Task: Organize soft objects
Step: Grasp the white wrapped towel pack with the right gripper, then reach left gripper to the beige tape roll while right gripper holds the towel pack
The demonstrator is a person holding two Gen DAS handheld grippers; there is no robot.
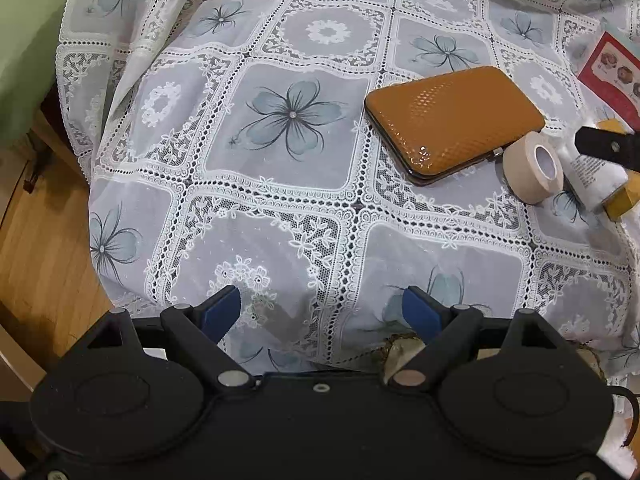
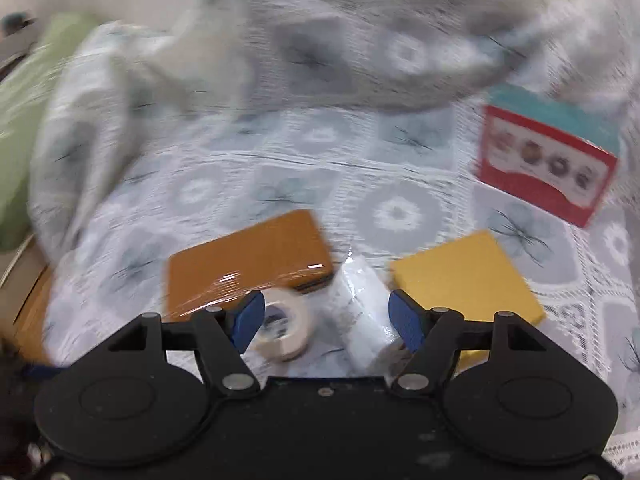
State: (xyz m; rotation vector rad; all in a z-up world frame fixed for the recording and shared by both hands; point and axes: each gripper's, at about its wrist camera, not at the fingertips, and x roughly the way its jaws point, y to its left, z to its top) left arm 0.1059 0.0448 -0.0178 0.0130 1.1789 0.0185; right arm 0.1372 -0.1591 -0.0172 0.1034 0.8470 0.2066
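Observation:
A lace tablecloth (image 1: 288,208) with blue flowers covers the table. My left gripper (image 1: 322,300) hangs open above its near edge with nothing between the pads. An orange glossy case (image 1: 452,120) lies to the right, with a roll of cream tape (image 1: 534,168) and a white packet (image 1: 596,180) beside it. In the blurred right wrist view, my right gripper (image 2: 326,308) stands open just over the tape roll (image 2: 284,328) and the white packet (image 2: 364,304). Its pads do not press on either. A yellow block (image 2: 472,284) lies to the right of the packet, and the orange case (image 2: 248,264) to the left.
A red box (image 2: 548,160) printed with round pictures stands at the back right. The cloth is bunched up (image 2: 360,40) along the far side. A green cushion (image 1: 24,40) and wooden floor (image 1: 36,248) lie past the table's left edge.

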